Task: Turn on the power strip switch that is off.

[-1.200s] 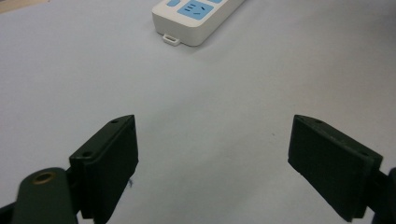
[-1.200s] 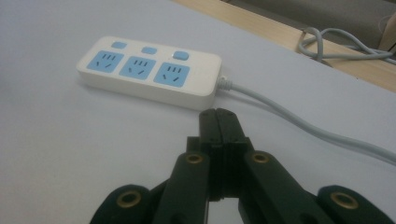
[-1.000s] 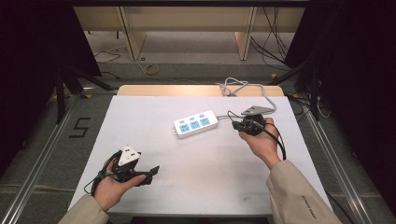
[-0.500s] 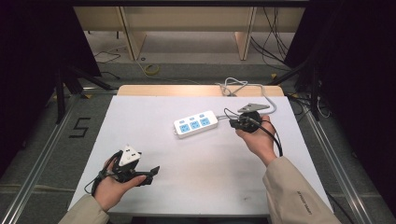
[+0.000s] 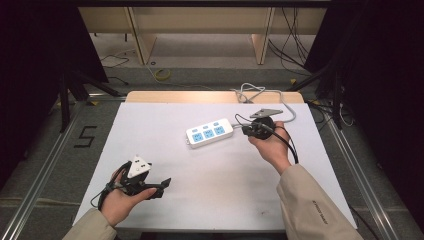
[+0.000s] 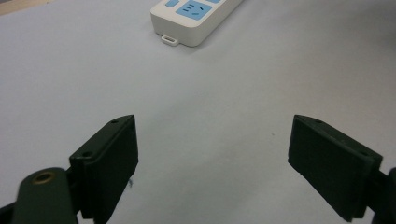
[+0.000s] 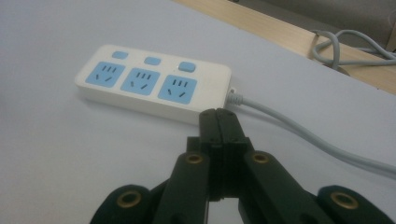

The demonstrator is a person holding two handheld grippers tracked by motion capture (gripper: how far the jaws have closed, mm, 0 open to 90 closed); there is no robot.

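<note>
A white power strip with three blue sockets lies in the middle of the white table; its grey cord runs off to the back right. My right gripper hovers just right of the strip's cord end, jaws shut with nothing between them. In the right gripper view the power strip lies just beyond the closed tips. My left gripper rests near the front left edge, jaws wide open and empty. The left gripper view has the power strip far ahead past the open pads.
The grey cord coils at the wooden back edge. Metal frame rails run along both sides of the table. A black "5" is marked on the floor at the left. Bare white surface lies between the two hands.
My right gripper has shifted slightly left and back, closer to the strip's cord end. The left hand has stayed put.
</note>
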